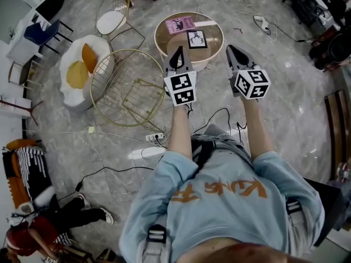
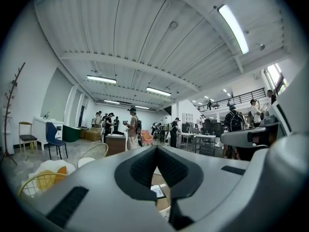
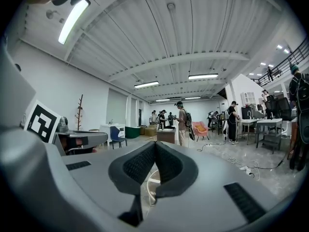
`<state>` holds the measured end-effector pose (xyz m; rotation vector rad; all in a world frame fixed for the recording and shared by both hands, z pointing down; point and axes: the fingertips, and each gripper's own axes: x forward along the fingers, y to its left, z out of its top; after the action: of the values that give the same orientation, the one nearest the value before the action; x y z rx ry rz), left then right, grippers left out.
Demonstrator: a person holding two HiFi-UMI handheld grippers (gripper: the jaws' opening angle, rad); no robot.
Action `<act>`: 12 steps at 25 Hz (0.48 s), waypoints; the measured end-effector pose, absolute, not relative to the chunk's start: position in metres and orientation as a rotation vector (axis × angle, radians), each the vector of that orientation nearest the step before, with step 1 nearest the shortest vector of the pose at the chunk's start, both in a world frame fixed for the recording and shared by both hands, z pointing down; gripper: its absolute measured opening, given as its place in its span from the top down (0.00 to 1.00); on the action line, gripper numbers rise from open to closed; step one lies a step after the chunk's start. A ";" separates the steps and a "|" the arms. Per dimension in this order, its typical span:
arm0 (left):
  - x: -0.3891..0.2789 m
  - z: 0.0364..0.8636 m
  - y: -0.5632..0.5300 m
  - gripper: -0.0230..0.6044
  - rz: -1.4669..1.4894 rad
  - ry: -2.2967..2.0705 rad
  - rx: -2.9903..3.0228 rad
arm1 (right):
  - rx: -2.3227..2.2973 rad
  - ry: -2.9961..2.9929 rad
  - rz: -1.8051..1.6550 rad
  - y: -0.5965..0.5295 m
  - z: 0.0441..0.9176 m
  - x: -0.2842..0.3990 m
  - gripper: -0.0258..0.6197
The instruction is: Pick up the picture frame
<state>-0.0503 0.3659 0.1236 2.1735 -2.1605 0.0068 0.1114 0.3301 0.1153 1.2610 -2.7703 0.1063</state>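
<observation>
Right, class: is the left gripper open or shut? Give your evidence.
Shut. The left gripper's pads meet at the tips with nothing between them; the picture frame sits on the round table ahead.

The picture frame (image 1: pixel 197 39) lies on the round table (image 1: pixel 167 44), a booklet (image 1: pixel 180 24) just beside it at its left

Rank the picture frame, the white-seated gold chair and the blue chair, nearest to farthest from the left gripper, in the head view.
1. Picture frame, on the round table just ahead of the left gripper.
2. White-seated gold chair, farther left.
3. Blue chair, far left.
</observation>
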 end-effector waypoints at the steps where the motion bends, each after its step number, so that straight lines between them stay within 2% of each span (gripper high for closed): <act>1: -0.054 0.126 0.365 0.94 -0.002 -2.159 2.160 | 1.259 -2.768 0.102 0.329 0.115 0.110 0.96; 12: -0.071 0.126 0.342 0.94 -0.035 -2.199 2.117 | 1.207 -2.758 0.039 0.309 0.108 0.097 0.96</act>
<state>-0.0707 0.3419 0.1263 2.1169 -2.1993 -0.0351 0.0971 0.3090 0.1081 1.2066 -2.7582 0.0386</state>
